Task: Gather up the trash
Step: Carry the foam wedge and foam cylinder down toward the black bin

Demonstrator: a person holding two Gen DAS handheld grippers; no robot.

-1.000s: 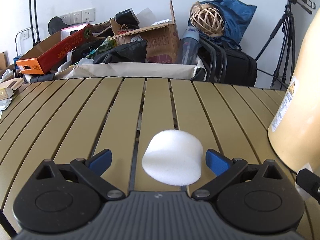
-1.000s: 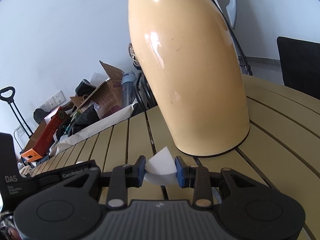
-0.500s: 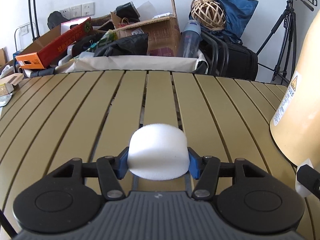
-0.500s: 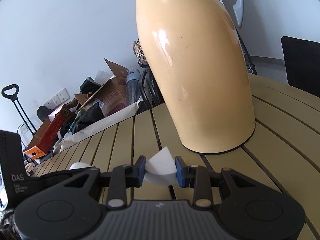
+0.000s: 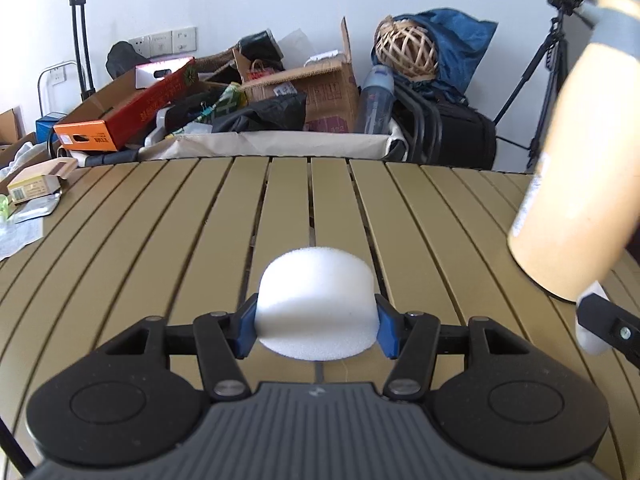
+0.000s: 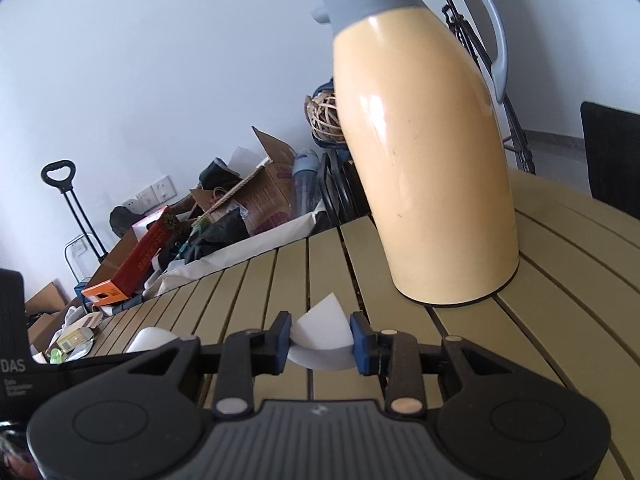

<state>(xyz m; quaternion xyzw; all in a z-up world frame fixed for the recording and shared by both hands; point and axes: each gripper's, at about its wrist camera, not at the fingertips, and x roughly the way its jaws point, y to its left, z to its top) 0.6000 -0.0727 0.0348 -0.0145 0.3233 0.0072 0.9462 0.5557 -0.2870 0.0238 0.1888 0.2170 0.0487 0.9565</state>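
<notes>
White foam piece (image 5: 316,302) sits pinched between the left gripper (image 5: 316,330) pads. The right gripper (image 6: 320,340) pinches a white scrap (image 6: 320,330), possibly foam too, with the cream flask (image 6: 424,160) just ahead-right.

Cluttered storeroom-like room: slatted table (image 5: 160,240), cardboard boxes (image 5: 316,88), tripod (image 5: 548,80), wall sockets (image 5: 168,42).

Thermos jug (image 5: 576,184): blurred, cut off by right edge, label illegible. Foam piece (image 6: 150,339), left of jug: mostly hidden behind gripper body.
</notes>
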